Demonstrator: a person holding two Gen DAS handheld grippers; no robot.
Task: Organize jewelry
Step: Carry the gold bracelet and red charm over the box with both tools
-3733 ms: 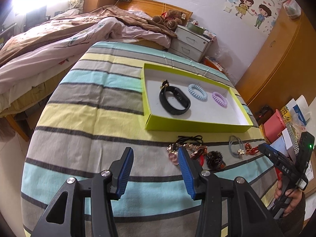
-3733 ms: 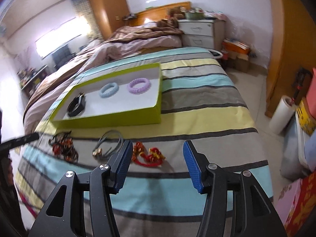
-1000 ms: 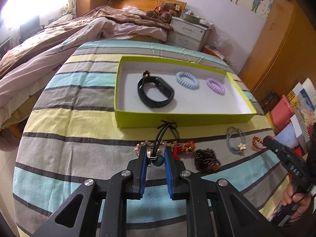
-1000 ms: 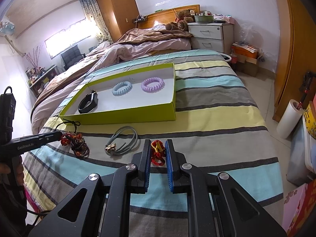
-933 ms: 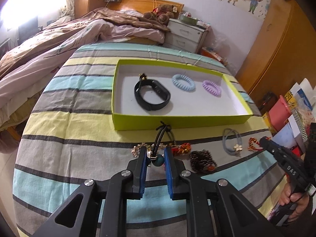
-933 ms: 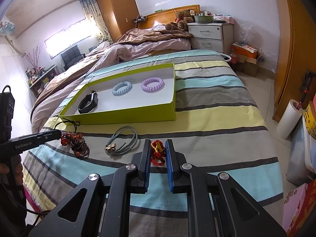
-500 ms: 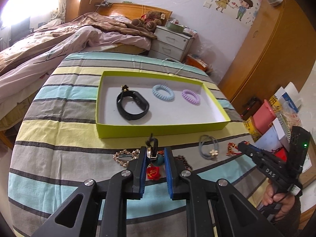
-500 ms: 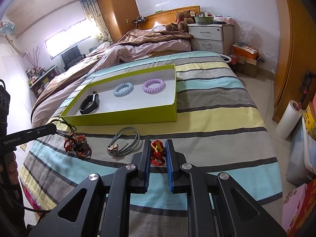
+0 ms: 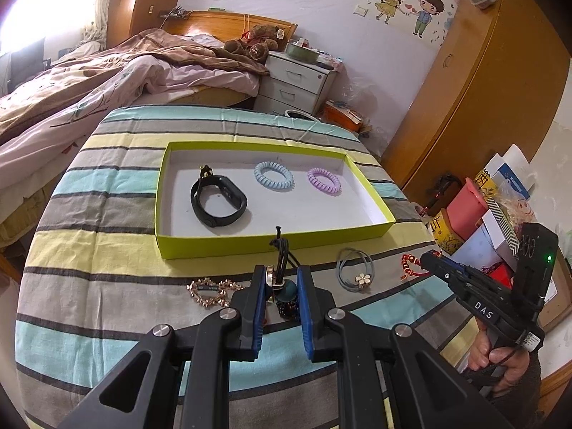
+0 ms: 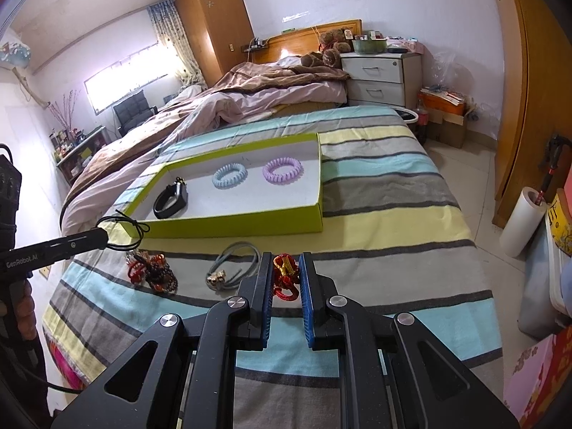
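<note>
Left gripper is pinching a black cord necklace with a teal bead and metal ring between its blue pads, lifted off the striped bedspread, cord loop sticking up toward the near wall of the green tray. Right gripper is closing narrow on a red knotted bracelet; cannot tell if it is lifted or resting on the cloth. Lying loose between them: gold chain bracelet to the left, dark bead bracelet, grey hair tie with a flower charm. Inside the tray, far side: black watch band left, blue coil tie middle, purple coil tie right.

Risks, as a guess: the thin cord is dangling, so it could snag the tray wall or slip from the pads on the carry. Both grippers heading for the tray together could collide.
</note>
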